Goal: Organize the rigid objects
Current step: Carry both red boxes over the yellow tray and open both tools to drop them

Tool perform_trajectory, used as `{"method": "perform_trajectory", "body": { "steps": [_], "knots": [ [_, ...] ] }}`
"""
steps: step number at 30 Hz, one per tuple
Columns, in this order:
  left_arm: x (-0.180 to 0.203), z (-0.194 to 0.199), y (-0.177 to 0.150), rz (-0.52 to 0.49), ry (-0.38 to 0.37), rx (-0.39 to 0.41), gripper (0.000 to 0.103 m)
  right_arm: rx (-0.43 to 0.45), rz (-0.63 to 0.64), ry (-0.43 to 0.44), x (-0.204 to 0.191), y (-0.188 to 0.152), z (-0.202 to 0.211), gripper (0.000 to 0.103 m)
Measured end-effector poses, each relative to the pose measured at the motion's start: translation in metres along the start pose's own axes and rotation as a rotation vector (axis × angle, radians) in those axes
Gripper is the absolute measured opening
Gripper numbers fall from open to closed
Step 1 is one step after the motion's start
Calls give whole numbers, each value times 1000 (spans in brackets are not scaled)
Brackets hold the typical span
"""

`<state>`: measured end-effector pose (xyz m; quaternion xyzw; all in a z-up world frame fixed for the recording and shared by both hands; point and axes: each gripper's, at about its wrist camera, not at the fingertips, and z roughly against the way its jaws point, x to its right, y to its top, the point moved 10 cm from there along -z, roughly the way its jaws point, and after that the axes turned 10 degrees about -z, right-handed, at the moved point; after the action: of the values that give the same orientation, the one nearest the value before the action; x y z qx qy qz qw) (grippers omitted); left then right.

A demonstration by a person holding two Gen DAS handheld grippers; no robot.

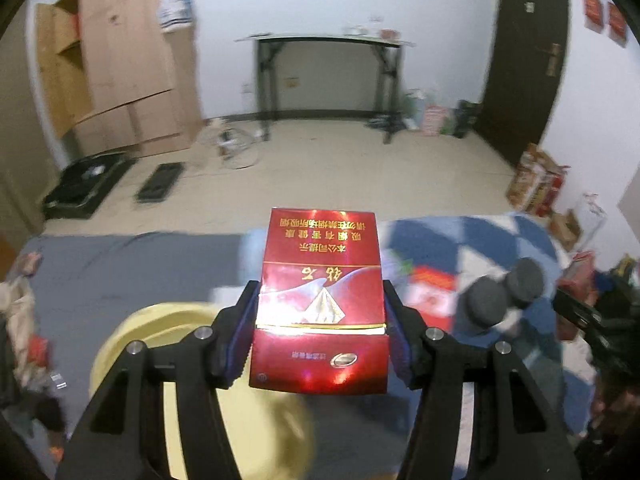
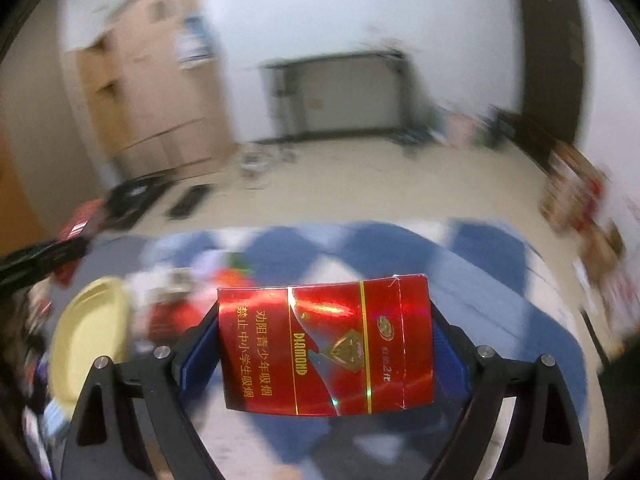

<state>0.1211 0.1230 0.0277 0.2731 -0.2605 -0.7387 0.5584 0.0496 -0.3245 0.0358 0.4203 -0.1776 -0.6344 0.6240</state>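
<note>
My left gripper (image 1: 320, 312) is shut on a red cigarette pack (image 1: 320, 292) with gold lettering, held lengthwise above a pale yellow basin (image 1: 160, 344) at lower left. My right gripper (image 2: 325, 340) is shut on a second red cigarette pack (image 2: 326, 344), marked DIAMOND and held sideways over a blue and white checked blanket (image 2: 400, 248). The yellow basin also shows at the left of the right wrist view (image 2: 90, 332). The other gripper (image 2: 44, 260), with its red pack, shows at the far left of that view.
A grey dumbbell (image 1: 504, 292) and a red packet (image 1: 432, 292) lie on the blanket (image 1: 500, 240) to the right. Clutter lines both edges. Beyond are a tiled floor, a black-legged desk (image 1: 324, 80), cardboard boxes (image 1: 120, 72) and a dark door (image 1: 524, 60).
</note>
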Motion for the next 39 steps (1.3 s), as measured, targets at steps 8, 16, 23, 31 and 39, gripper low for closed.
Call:
{"method": "perform_trajectory", "body": {
  "steps": [8, 16, 23, 31, 39],
  "knots": [
    [-139, -15, -114, 253, 117, -165, 59, -121, 344, 319, -227, -63, -30, 90],
    [-164, -69, -180, 380, 78, -282, 59, -240, 681, 348, -342, -155, -102, 90],
    [-165, -93, -192, 384, 51, -304, 59, -329, 765, 299, -352, -192, -158, 90],
    [-164, -96, -189, 410, 36, -296, 84, -332, 768, 300, -366, -194, -167, 102],
    [-140, -41, -103, 296, 82, -146, 103, -268, 635, 357, -349, -154, -129, 103]
  ]
}}
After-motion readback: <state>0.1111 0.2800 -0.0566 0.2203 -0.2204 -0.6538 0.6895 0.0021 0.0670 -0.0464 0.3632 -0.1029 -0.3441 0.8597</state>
